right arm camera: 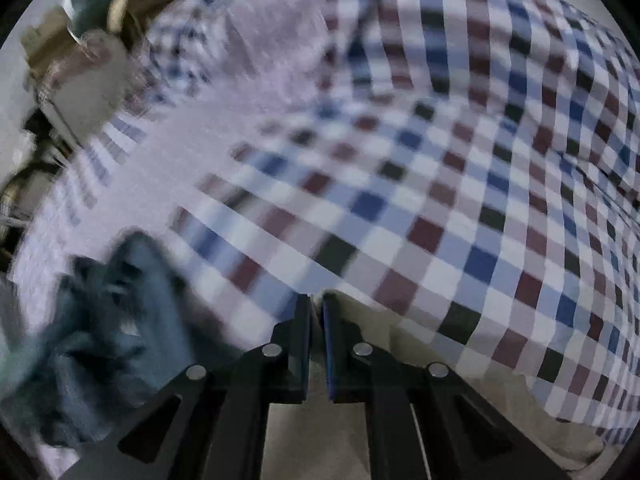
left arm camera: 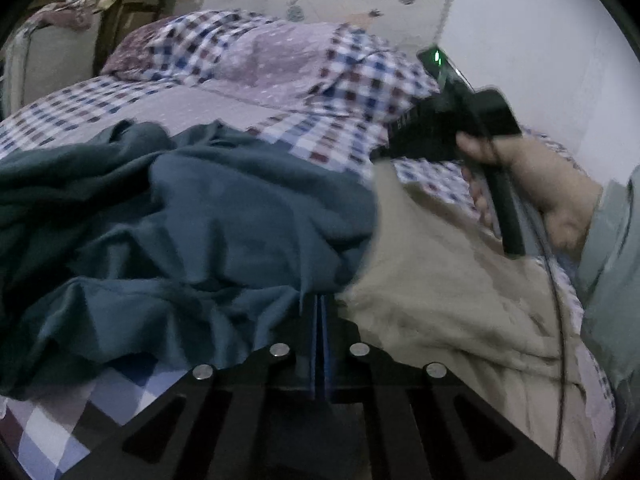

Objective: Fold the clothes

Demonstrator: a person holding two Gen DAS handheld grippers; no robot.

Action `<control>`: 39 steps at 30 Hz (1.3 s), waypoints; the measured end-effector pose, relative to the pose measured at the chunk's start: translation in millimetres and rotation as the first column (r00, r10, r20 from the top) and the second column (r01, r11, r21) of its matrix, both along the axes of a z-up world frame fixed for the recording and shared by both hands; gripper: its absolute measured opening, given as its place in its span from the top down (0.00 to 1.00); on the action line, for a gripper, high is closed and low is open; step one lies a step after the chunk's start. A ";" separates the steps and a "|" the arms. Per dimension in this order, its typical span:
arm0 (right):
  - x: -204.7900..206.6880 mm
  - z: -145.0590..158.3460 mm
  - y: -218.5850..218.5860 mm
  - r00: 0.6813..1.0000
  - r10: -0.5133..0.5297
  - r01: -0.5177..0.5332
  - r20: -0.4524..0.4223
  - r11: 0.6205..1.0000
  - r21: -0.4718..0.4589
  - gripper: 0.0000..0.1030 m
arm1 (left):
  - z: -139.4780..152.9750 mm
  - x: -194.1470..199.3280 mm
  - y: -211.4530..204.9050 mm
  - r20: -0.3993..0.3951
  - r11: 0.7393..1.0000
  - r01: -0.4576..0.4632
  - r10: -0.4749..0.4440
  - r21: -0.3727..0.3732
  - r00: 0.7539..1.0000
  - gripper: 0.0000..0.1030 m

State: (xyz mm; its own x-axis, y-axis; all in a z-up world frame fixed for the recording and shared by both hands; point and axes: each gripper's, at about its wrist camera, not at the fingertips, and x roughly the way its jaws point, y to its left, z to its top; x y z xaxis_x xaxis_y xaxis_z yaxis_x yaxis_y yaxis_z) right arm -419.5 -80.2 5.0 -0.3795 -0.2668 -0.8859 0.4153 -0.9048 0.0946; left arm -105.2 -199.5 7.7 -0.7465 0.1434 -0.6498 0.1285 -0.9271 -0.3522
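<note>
The left gripper (left arm camera: 319,304) was clenched, its two blue-padded fingers pressed together with a fold of the teal garment (left arm camera: 180,224) pinched at their tips. That garment lay crumpled across the checked bedspread (left arm camera: 340,92), spreading to the left and toward the camera. Just beside it on the right lay a beige garment (left arm camera: 440,300), its edge touching the teal cloth. In the left wrist view the right gripper (left arm camera: 404,140) was seen from the side, held in a hand (left arm camera: 548,184) over the far end of the beige garment; its fingertips were hidden by blur. The right wrist view showed that gripper (right arm camera: 317,304) with its fingers nearly closed and a sliver of beige cloth between them at the garment's edge. The teal garment (right arm camera: 100,320) showed blurred at lower left there. A pillow (left arm camera: 276,52) lay at the far end of the bed
</note>
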 end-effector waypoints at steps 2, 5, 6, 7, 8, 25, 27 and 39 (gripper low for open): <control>-1.5 -16.1 -3.3 1.000 -0.010 0.009 0.013 0.999 0.044 0.94 | -4.3 0.4 -4.0 0.023 1.000 -0.002 0.002 0.026 1.000 0.99; 4.2 -14.2 -2.1 0.999 -0.043 0.043 -0.014 0.998 0.035 0.91 | -5.8 -0.3 -6.6 0.028 0.999 0.002 -0.004 0.040 1.000 0.99; 7.1 -7.8 0.9 0.998 -0.058 0.059 -0.025 0.998 0.015 0.86 | -6.5 -0.2 -8.0 0.029 0.999 0.005 -0.006 0.052 1.000 0.99; 11.8 1.5 4.5 0.997 -0.069 0.069 -0.046 0.998 -0.002 0.78 | -7.3 0.0 -9.3 0.030 0.998 0.007 -0.009 0.064 1.000 0.99; 19.4 15.2 10.9 0.993 -0.086 0.085 -0.077 0.996 -0.018 0.73 | -8.0 0.2 -10.7 0.031 0.997 0.010 -0.012 0.075 0.999 0.99; 352.0 208.2 197.4 0.892 -0.249 0.137 -0.377 0.944 -0.299 0.45 | 68.9 67.6 -41.7 -0.168 0.983 0.087 -0.060 0.160 0.984 0.25; 409.6 217.6 224.9 0.861 -0.273 0.156 -0.430 0.945 -0.288 0.34 | 79.8 85.5 -41.5 -0.183 0.984 0.094 -0.065 0.153 0.981 0.21; 590.5 137.2 274.7 0.792 -0.456 0.306 -0.407 0.872 -0.382 0.23 | 84.8 219.2 -18.3 -0.065 0.986 0.160 -0.157 0.045 0.985 0.19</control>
